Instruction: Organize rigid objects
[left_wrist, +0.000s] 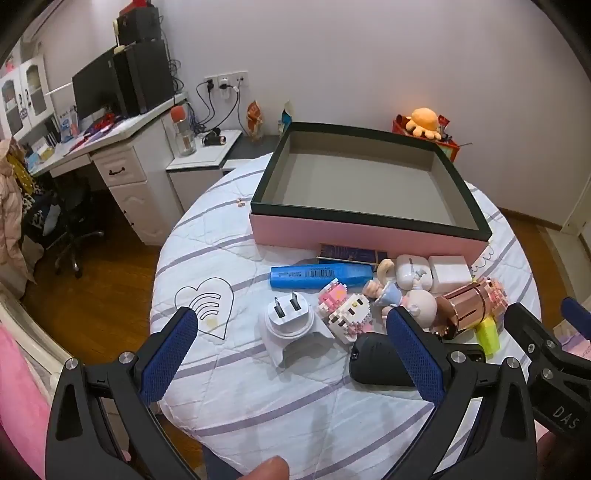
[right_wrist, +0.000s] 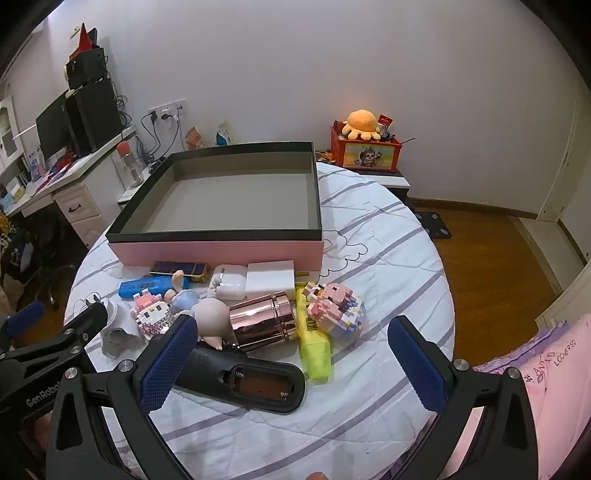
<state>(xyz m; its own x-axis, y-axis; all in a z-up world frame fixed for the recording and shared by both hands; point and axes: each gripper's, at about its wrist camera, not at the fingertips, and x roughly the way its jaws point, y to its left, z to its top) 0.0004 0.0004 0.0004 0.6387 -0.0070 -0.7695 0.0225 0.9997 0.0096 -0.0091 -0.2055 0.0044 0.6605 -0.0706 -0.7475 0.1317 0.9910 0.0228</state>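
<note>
Pink-sided box (right_wrist: 221, 251) sits empty on the table (right_wrist: 388, 258); just before it, the remote (right_wrist: 255, 380), rose-gold cylinder (right_wrist: 264, 319), perhaps an earbud case (right_wrist: 229, 284). Left gripper (left_wrist: 295, 354) and right gripper (right_wrist: 291, 358) spread, holding nothing.

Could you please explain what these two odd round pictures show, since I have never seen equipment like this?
There is no robot here: a person holds a two-finger gripper in each hand, and each has a wide-angle camera looking forward along its fingers. One picture is from the left gripper, the other from the right gripper. Both are open and hold nothing. Below them is a round table under a striped white cloth. On it stands an empty pink box with a dark rim. In front of the box lies a pile of small things: a white plug adapter, a blue marker, a yellow marker, a rose-gold cylinder, a black remote with its battery bay uncovered, and brick figures.
</note>
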